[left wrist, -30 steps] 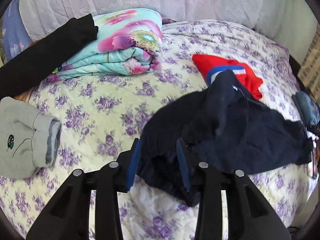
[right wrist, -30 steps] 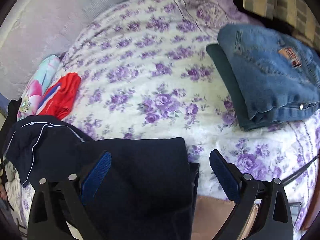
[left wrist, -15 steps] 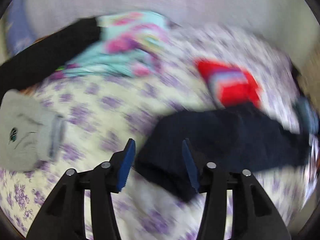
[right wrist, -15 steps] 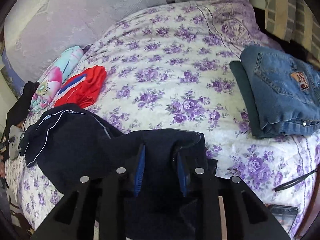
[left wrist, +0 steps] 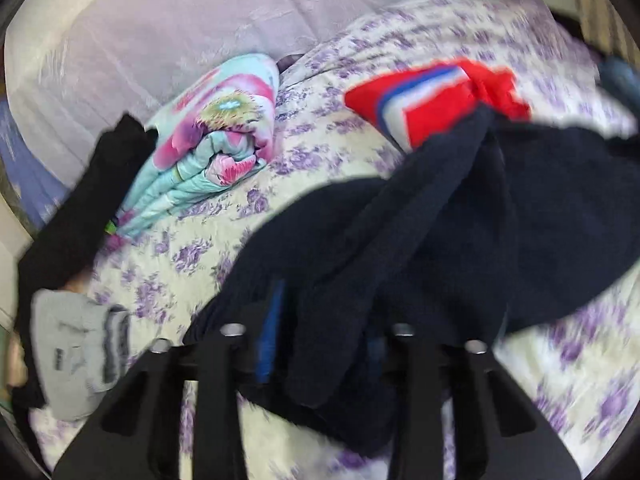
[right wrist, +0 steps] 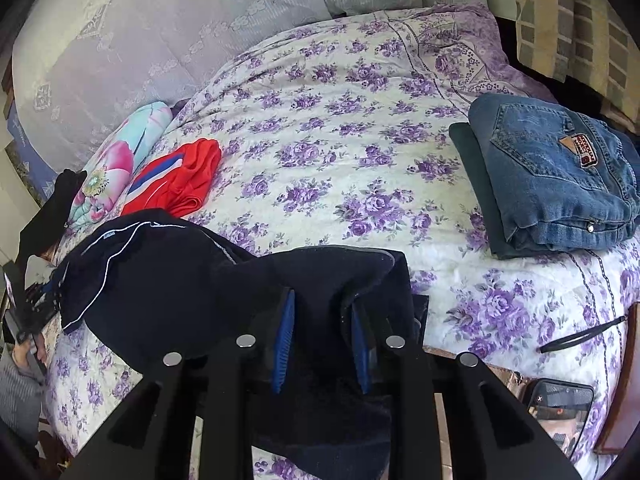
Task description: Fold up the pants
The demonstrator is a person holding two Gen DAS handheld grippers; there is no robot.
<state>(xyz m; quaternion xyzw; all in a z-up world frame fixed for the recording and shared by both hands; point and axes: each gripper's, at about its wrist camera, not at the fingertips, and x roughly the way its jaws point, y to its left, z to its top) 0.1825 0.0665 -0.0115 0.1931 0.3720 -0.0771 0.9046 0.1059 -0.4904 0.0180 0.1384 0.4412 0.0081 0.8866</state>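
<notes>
Pants (right wrist: pixel 168 292) of dark navy fabric lie bunched on the floral bedspread (right wrist: pixel 340 152), near its front edge, with both grippers pinching them. Right wrist view only: a thin white piping line along one seam, folded blue jeans (right wrist: pixel 560 176) stacked on a dark green garment well to the right, a phone (right wrist: pixel 560 404) at the lower right edge. Left wrist view only: a grey garment (left wrist: pixel 76 352) at lower left; this view is motion-blurred. Both views show the red garment (right wrist: pixel 180 184) touching the pants' far edge and a folded floral quilt (left wrist: pixel 208 144). Left gripper (left wrist: pixel 320 344) jaws have just been closing and clamp a thick fold. Right gripper (right wrist: pixel 320 344) jaws have likewise been closing, gripping a raised ridge of fabric. The jeans' leather patch lettering is unreadable.
</notes>
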